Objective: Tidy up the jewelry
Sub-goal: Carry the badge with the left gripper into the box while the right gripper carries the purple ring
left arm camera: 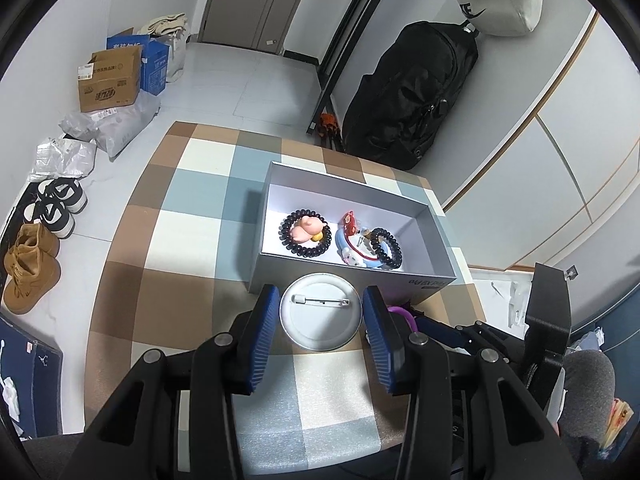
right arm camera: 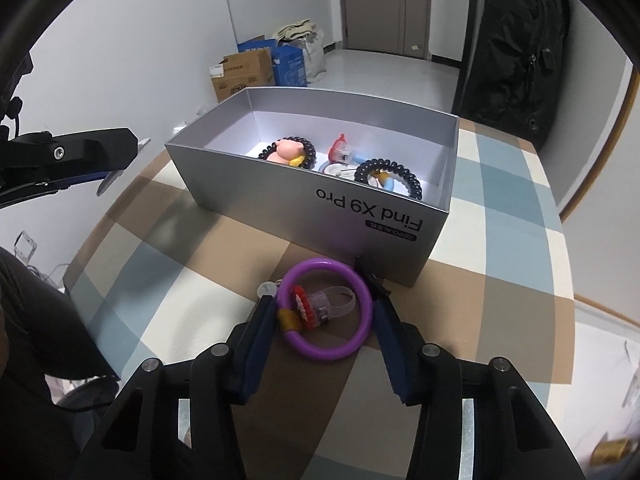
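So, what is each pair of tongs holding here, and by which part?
Left tongs grip the round pin badge by its opposite rim edges. Right tongs only straddle the purple ring; contact cannot be told.

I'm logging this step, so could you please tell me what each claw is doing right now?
Left claw: shut on the round silver pin badge, lifted.
Right claw: open around the purple plastic bangle, not clamped.

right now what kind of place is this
Most likely a home entryway or hall: shoes lined up on the floor, delivery cartons by a closed door, and a backpack behind the checked table.
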### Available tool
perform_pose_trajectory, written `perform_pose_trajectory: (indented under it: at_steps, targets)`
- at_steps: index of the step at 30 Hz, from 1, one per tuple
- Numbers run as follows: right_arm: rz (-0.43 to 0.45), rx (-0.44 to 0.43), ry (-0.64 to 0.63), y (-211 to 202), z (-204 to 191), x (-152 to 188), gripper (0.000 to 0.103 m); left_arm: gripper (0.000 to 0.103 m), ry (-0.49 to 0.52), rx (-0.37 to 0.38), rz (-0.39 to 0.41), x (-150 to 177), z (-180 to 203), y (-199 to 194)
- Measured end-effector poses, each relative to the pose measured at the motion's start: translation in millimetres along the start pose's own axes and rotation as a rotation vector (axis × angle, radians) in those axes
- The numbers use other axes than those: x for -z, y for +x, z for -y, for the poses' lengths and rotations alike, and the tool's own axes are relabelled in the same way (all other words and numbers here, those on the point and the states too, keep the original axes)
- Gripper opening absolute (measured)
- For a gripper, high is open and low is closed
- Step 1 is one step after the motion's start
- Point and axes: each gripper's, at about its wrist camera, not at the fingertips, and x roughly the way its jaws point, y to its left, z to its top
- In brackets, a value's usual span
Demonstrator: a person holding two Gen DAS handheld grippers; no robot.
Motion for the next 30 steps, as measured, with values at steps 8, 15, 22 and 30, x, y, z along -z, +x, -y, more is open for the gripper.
perform_pose_trajectory:
  at_steps: [8,15,22,30]
  targets:
    - [0.031,-0.018,0.022,-10,2,-4,0.048,0.037,0.001,-0.007,-0.008,2,0,2]
    - [0.074,-0.036,0.027,-23,3,-9,0.048,0.037,0.007,-0.007,0.003,1,5,1]
    - [0.148,-0.068,0.027,-44,1,-17,0.048,0.037,0.003,0.0,0.032,-4,10,3]
    - [0.222,-0.103,0.02,-62,-2,-35,0.048,0.037,-0.002,0.011,0.032,-13,14,12]
